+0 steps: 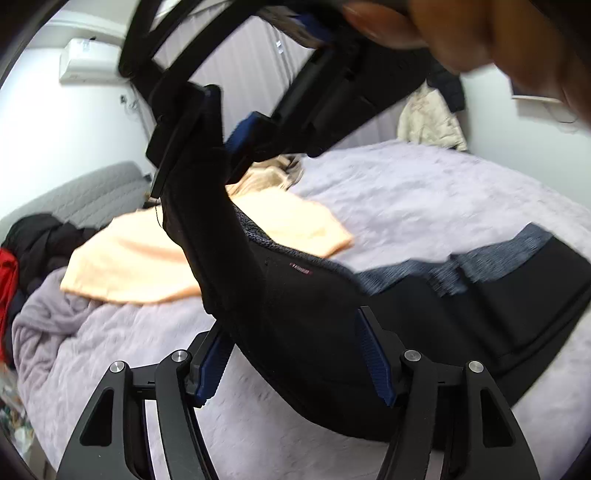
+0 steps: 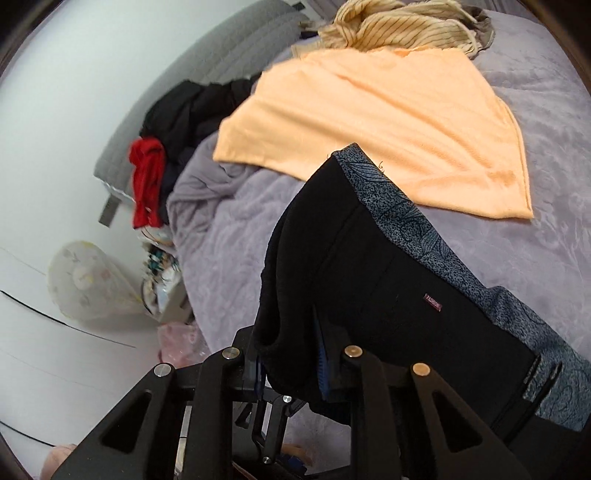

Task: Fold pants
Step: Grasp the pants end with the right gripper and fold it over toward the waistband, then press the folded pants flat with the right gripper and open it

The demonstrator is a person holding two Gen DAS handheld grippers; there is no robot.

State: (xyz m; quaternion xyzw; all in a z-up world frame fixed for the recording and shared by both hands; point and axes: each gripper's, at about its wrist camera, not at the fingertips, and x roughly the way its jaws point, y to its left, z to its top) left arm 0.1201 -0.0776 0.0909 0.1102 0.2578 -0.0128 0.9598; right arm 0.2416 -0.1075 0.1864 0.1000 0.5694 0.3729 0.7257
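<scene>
The black pants point(image 1: 314, 325) with a grey patterned side band hang over a lilac bed. In the left wrist view the right gripper point(image 1: 225, 147) is shut on one end and lifts it high, while the rest trails down to the bed at right. My left gripper point(image 1: 295, 350) stands open with the pants' fabric lying between its blue fingers point(image 1: 373, 354). In the right wrist view the right gripper point(image 2: 291, 365) is shut on a bunched fold of the pants point(image 2: 369, 266), whose small red label faces up.
An orange cloth point(image 2: 376, 122) lies spread on the lilac bed point(image 2: 240, 240), with a striped beige garment point(image 2: 399, 26) behind it. A heap of black and red clothes point(image 2: 166, 140) sits by the grey headboard point(image 1: 92, 192). A cluttered bedside stand point(image 2: 162, 280) is at left.
</scene>
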